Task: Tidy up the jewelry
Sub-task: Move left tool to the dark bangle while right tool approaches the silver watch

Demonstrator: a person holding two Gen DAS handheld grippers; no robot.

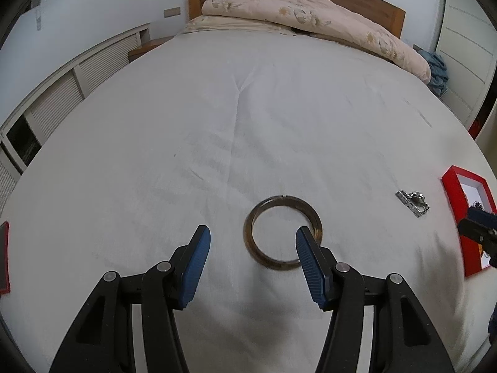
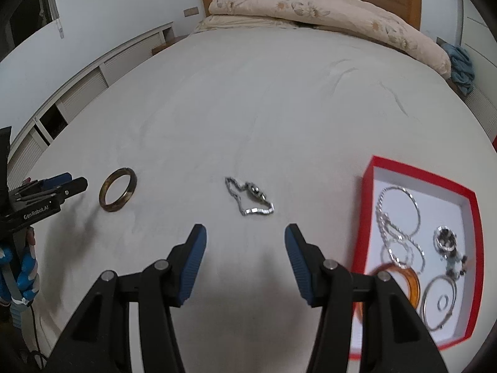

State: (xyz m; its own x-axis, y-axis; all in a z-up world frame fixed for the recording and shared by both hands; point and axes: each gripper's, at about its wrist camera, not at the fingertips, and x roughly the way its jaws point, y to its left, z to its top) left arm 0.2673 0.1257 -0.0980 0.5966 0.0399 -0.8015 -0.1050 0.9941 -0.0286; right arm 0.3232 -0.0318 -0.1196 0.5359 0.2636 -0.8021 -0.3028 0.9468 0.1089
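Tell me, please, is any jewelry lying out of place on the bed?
Yes. Two pieces lie loose on the white sheet, outside the red box that already holds other jewelry: a brown bangle to the left and a crumpled silver chain bracelet in the middle. Nothing looks damaged or spilled.

Brown bangle [image 1: 283, 233], silver chain bracelet [image 2: 251, 196], red box [image 2: 416, 174], floral cream quilt [image 1: 298, 15], white sheet [image 1: 248, 108]

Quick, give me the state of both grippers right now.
Left gripper: open, empty, poised at the brown bangle on the bed.
Right gripper: open, empty, just short of the silver chain bracelet.
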